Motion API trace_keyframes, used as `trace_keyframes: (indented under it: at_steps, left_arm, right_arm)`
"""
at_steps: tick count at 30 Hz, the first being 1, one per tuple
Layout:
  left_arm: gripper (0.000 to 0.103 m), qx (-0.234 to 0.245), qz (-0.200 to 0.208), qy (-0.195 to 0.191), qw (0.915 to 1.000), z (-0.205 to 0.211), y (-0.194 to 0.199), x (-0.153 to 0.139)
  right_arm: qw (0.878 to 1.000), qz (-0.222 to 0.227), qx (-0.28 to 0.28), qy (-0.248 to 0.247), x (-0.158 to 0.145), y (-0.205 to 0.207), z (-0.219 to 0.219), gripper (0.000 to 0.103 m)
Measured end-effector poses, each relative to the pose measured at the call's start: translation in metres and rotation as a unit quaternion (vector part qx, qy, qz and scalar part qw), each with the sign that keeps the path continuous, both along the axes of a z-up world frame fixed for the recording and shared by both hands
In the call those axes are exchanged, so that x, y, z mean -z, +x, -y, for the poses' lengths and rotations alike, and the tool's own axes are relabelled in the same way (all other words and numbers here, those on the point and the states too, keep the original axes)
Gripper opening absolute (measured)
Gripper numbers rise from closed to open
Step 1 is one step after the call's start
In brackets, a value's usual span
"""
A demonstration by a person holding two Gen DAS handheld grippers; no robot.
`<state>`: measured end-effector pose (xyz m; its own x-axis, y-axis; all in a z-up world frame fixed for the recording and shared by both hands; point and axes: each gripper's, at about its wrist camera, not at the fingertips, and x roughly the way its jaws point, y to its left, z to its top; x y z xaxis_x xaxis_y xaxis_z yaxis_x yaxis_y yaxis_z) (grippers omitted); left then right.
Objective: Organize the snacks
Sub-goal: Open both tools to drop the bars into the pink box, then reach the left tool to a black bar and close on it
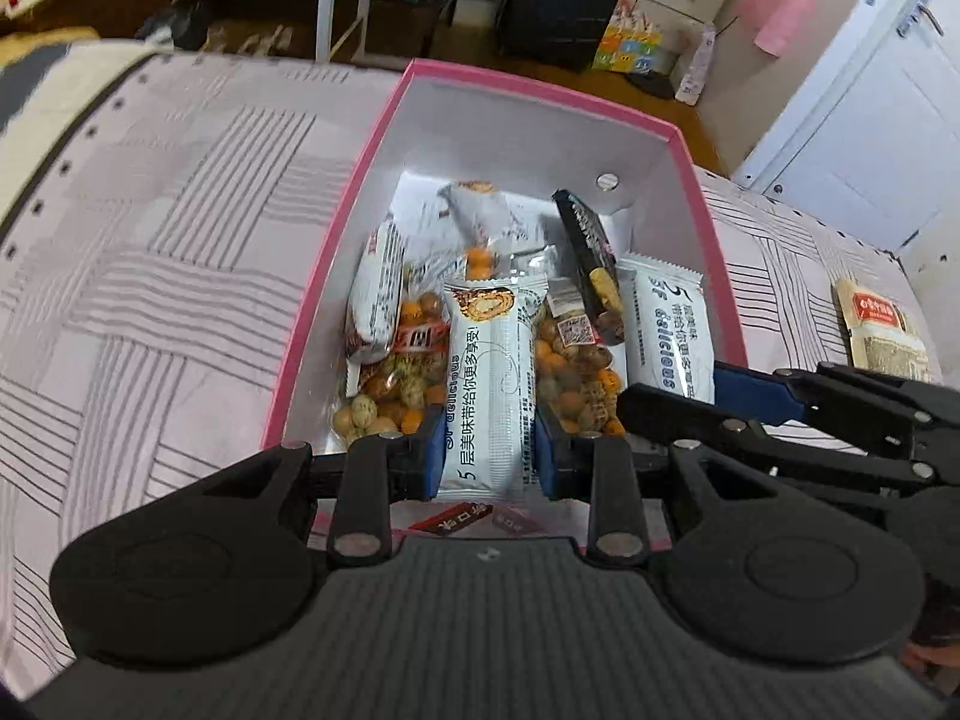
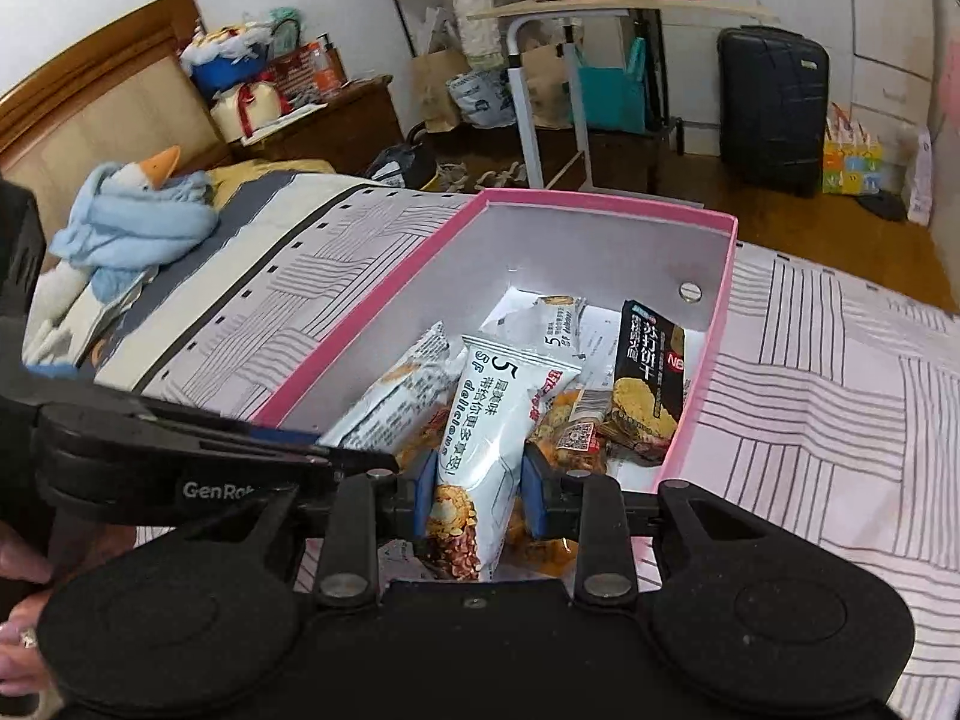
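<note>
A pink box (image 1: 336, 222) with white inner walls lies on the bed and holds several snack packs; it also shows in the right wrist view (image 2: 372, 336). My left gripper (image 1: 486, 456) is shut on a white wafer pack (image 1: 489, 372) over the near end of the box. My right gripper (image 2: 480, 492) is shut on another white wafer pack (image 2: 492, 420) over the box's near end. In the box lie peanut bags (image 1: 390, 384), more white packs (image 1: 672, 324) and a black cracker pack (image 2: 648, 384). The right gripper's fingers (image 1: 750, 390) show in the left wrist view.
A brown snack pack (image 1: 879, 330) lies on the pink striped bedsheet (image 1: 180, 276) right of the box. A goose plush with a blue scarf (image 2: 132, 222) lies on the bed at left. A black suitcase (image 2: 771, 108) and a desk (image 2: 570, 60) stand beyond the bed.
</note>
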<state>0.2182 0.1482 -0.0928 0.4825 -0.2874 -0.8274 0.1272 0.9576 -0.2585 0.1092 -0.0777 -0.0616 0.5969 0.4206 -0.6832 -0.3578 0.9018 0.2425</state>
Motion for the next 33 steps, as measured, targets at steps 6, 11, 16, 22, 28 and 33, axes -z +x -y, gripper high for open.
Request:
trace_keyframes:
  at_steps: [6, 11, 16, 22, 28, 33]
  left_arm:
    - [0.032, 0.002, 0.032, 0.041, 0.9986, 0.011, -0.016, -0.002]
    - [0.037, 0.004, 0.031, 0.007, 0.9995, 0.011, -0.027, -0.015]
    - [0.037, 0.010, 0.059, -0.003, 0.9982, 0.025, -0.045, -0.036]
    - [0.037, 0.065, 0.087, -0.017, 0.9940, 0.061, -0.066, -0.061]
    - [0.037, 0.134, 0.109, 0.016, 0.9848, 0.120, -0.068, -0.070]
    - [0.037, 0.194, 0.090, 0.002, 0.9769, 0.172, -0.063, -0.055]
  right_arm:
    - [0.999, 0.005, 0.029, 0.019, 0.004, -0.001, 0.006, 0.046]
    - [0.998, 0.000, 0.056, 0.042, -0.016, -0.019, 0.028, 0.047]
    - [0.986, -0.003, 0.113, 0.121, -0.038, -0.059, 0.073, 0.048]
    - [0.985, 0.031, 0.150, 0.082, -0.055, -0.104, 0.123, 0.048]
    - [0.980, 0.044, 0.182, 0.064, -0.050, -0.124, 0.182, 0.050]
    - [0.969, 0.040, 0.237, 0.061, -0.023, -0.143, 0.231, 0.052]
